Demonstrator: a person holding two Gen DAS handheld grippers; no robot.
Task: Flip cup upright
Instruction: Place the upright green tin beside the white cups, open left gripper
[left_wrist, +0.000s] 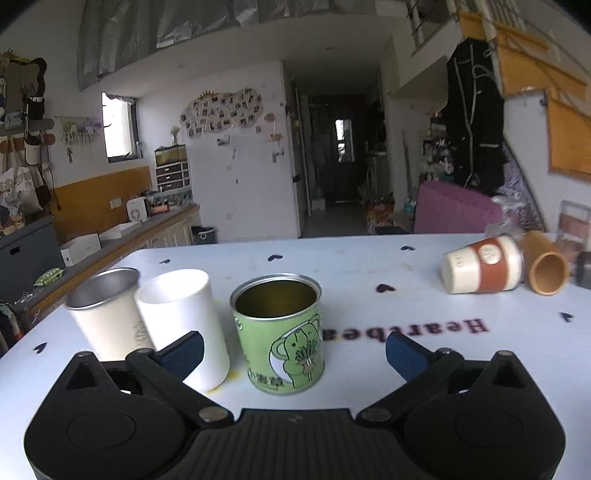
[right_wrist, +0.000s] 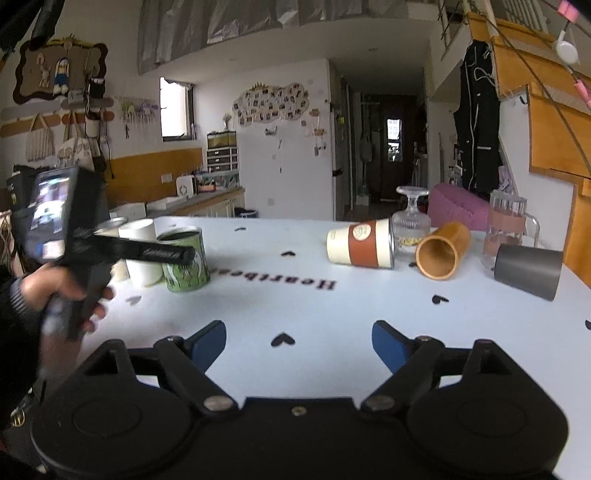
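Three cups already stand upright on the worktop (right_wrist: 332, 332) at my left, while the cream cup with the brown sleeve (right_wrist: 360, 243) lies on its side ahead and slightly right of my right tongs (right_wrist: 298, 341), long axis crosswise, base pointing left. Right tongs nearer; left tongs (left_wrist: 294, 350) face the green tin (left_wrist: 279, 332). Both tongs released, gripping nothing.

Two low wrist views across table (left_wrist: 369, 266)
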